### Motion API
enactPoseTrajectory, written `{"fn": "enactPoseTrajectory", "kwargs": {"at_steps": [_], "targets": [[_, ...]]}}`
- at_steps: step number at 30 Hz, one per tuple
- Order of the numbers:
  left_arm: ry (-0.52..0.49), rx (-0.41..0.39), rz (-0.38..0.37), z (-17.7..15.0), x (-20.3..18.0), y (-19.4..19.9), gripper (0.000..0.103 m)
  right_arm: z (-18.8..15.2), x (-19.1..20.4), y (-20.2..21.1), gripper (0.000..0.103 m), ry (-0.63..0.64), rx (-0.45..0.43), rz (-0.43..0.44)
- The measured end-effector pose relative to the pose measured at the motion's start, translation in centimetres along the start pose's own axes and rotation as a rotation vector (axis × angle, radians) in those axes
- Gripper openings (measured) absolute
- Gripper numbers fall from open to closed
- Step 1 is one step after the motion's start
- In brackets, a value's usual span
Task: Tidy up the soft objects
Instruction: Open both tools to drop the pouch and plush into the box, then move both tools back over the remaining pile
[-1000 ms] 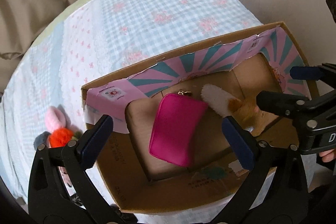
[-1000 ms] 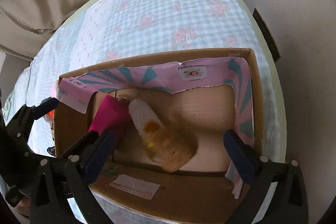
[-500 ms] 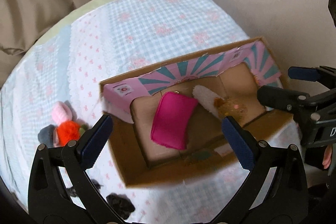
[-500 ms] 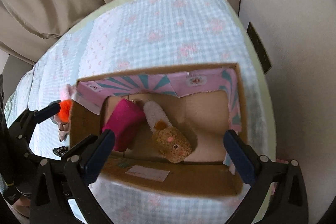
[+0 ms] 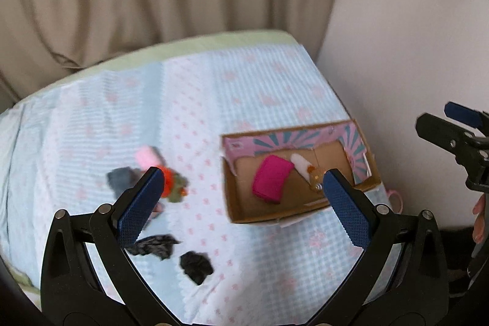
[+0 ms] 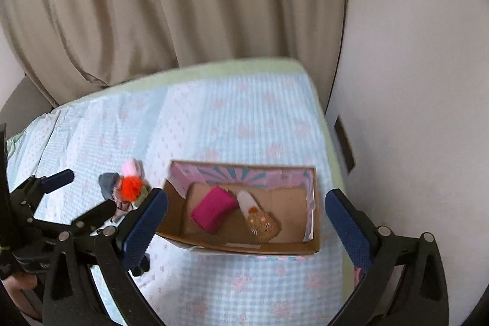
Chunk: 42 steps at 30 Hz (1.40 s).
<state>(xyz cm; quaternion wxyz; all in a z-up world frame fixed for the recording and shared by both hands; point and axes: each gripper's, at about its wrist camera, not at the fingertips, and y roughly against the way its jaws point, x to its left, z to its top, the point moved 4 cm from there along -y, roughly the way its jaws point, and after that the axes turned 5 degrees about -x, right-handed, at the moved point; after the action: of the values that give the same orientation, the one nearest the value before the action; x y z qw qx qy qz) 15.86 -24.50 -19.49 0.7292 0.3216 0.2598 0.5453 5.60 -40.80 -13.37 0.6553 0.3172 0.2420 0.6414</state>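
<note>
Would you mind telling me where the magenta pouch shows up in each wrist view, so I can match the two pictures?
Left wrist view: the magenta pouch lies right of centre, in the left half of the cardboard box.
Right wrist view: the magenta pouch lies just below centre, again in the box's left half.
Shared landmark: the brown plush toy lying just right of the pouch.

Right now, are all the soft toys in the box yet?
Not yet. The pink pouch and brown plush lie in the cardboard box. Both the left gripper and right gripper are open, holding nothing. The orange-and-pink toy pile and two dark cloth pieces remain on the bed.
</note>
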Motion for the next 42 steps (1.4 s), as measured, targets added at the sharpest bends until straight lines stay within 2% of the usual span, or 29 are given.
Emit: {"fn": "enactPoseTrajectory", "kwargs": {"at_steps": [6, 10, 16, 20, 25, 29, 34, 42], "targets": [[0.069, -0.111, 0.059, -0.1, 6.1, 7.7, 0.103, 0.5, 5.1, 5.7, 0.103, 0.047, -0.107, 0.005], [0.115, -0.159, 0.088, -1.3, 10.4, 11.7, 0.103, 0.0, 8.5, 8.2, 0.103, 0.010, -0.158, 0.020], [0.163, -0.182, 0.133, -3.6, 16.8, 15.4, 0.103, -1.2, 13.2, 9.5, 0.103, -0.014, -0.181, 0.044], [0.194, -0.178, 0.144, -4.6, 20.6, 16.3, 0.103, -1.9, 16.1, 9.3, 0.103, -0.009, -0.185, 0.054], [0.208, -0.162, 0.123, -5.1, 24.4, 15.8, 0.103, -2.4, 19.8, 8.0, 0.103, -0.008, -0.170, 0.046], [0.225, -0.130, 0.094, -5.2, 27.5, 13.9, 0.103, -3.2, 22.6, 6.3, 0.103, 0.000, -0.144, 0.037], [0.212, -0.060, 0.061, -5.7, 30.6, 9.1, 0.103, -5.0, 25.7, 1.9, 0.103, -0.022, -0.086, 0.035], [0.192, 0.067, 0.000, -6.1, 34.3, 0.4, 0.103, -10.1, 29.8, -7.2, 0.103, -0.106, 0.087, 0.034]]}}
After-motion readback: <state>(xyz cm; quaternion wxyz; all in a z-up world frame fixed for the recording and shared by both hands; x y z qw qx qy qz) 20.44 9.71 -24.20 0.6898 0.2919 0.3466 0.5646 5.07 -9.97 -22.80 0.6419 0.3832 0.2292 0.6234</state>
